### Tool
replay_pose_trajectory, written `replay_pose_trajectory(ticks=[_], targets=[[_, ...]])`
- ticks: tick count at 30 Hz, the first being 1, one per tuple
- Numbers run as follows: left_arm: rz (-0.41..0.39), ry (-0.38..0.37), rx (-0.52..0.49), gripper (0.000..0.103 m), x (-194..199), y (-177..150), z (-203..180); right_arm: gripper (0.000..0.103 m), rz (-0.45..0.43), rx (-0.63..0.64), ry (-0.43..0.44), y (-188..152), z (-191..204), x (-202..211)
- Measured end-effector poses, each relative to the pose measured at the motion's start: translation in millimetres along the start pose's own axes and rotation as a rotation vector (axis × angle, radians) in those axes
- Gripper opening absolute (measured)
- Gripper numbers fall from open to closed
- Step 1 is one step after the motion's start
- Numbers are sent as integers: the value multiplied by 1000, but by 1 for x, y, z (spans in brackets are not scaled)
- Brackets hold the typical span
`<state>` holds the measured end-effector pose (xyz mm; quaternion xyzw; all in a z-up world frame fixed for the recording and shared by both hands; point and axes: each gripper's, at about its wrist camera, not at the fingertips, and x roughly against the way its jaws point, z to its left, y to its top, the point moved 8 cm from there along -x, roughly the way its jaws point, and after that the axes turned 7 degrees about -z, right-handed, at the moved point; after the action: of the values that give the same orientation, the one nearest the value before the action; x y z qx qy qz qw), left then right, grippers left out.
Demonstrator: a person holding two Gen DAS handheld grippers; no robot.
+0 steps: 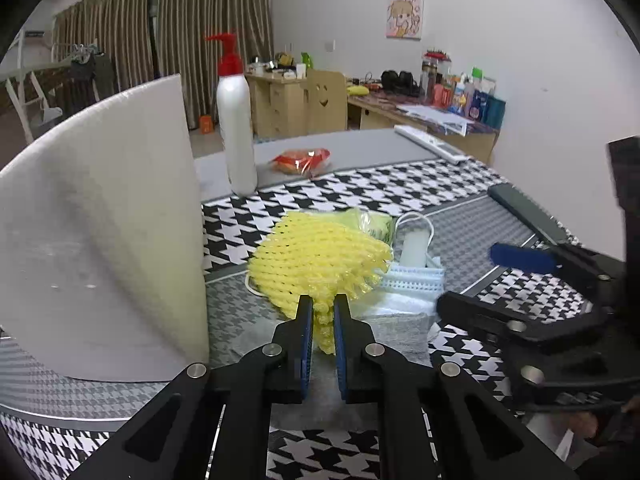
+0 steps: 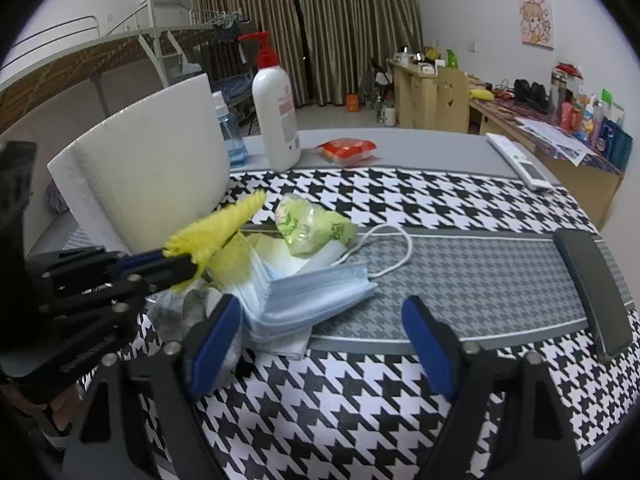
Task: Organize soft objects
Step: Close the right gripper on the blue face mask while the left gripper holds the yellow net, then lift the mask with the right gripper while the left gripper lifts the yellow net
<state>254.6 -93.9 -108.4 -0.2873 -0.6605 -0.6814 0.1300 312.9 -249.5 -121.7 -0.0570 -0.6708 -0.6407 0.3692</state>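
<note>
A: Between your left gripper's point(image 1: 323, 312) fingers, what is pinched?
B: The near edge of the yellow foam net point(image 1: 320, 258); your jaws are clenched on it, lifting it above the face masks point(image 2: 308, 296).
A: And your right gripper point(image 2: 322, 336)?
B: Spread wide, holding nothing. The masks lie just ahead of its left finger, with the green plastic wrapper point(image 2: 316, 226) beyond them on the houndstooth cloth point(image 2: 400, 400).

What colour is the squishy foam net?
Yellow foam net, clearest in the left wrist view.
</note>
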Motion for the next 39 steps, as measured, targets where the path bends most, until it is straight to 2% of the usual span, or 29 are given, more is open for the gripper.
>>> replay_pose_trajectory(ticks=[10,15,19,26,30,39], targets=[[-43,-26,-3,11,19,3,1,67,48,18,21,3,13,-16],[-45,-26,7,11,21,2,6,51,82,9,34,1,17,-25],[-51,-31,6,11,24,2,6,45,99,-9,43,0,16,-29],[-55,-37,1,11,29,1,8,26,111,-65,65,3,15,-31],[-66,-42,-6,11,34,2,7,20,81,-89,70,8,12,-20],[-120,-54,-21,11,56,9,5,17,-14,-60,37,22,15,16]])
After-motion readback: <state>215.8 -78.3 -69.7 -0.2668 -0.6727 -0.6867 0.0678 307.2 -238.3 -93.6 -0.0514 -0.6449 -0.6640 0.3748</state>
